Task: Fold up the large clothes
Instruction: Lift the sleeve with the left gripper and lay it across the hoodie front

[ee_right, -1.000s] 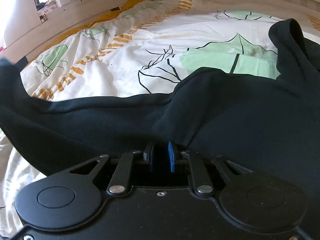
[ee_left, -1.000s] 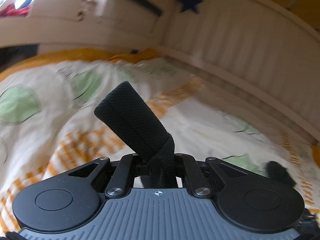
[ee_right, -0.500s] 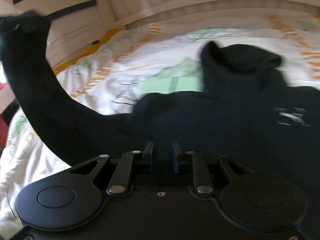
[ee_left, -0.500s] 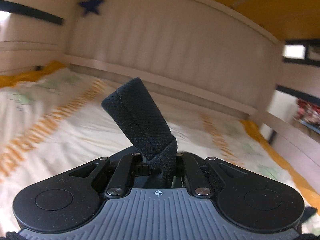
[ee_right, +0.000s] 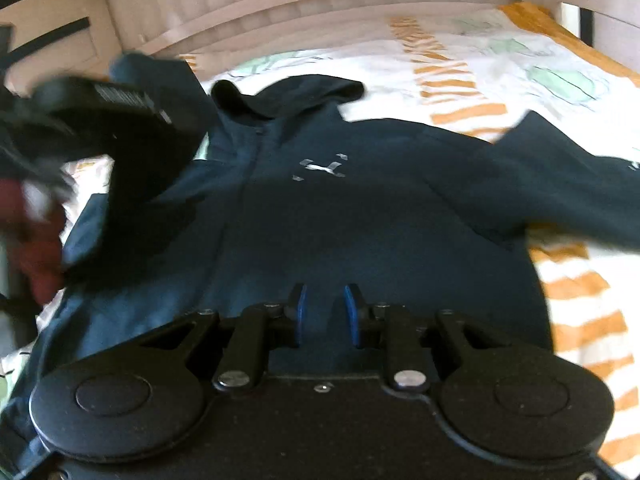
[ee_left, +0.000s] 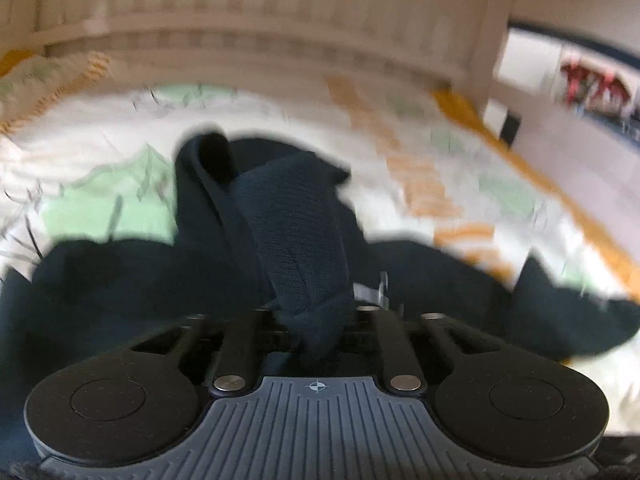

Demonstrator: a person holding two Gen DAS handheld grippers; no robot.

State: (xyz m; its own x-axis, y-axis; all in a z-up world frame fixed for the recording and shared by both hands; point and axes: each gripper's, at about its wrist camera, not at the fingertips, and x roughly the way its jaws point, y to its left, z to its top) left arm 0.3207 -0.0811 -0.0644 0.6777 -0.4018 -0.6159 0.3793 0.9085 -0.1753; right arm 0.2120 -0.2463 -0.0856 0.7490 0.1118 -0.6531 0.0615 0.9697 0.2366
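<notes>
Right gripper [ee_right: 323, 312] newly parted — cuff [ee_left: 296, 240] seemingly pinched.

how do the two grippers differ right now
The left gripper is shut on the sleeve cuff of the dark hoodie; the right gripper is open, blue pads apart, gripping nothing. In the right wrist view the left gripper is raised above the hoodie's left side, while the right gripper sits low at its bottom edge. Both point toward the hood.
</notes>
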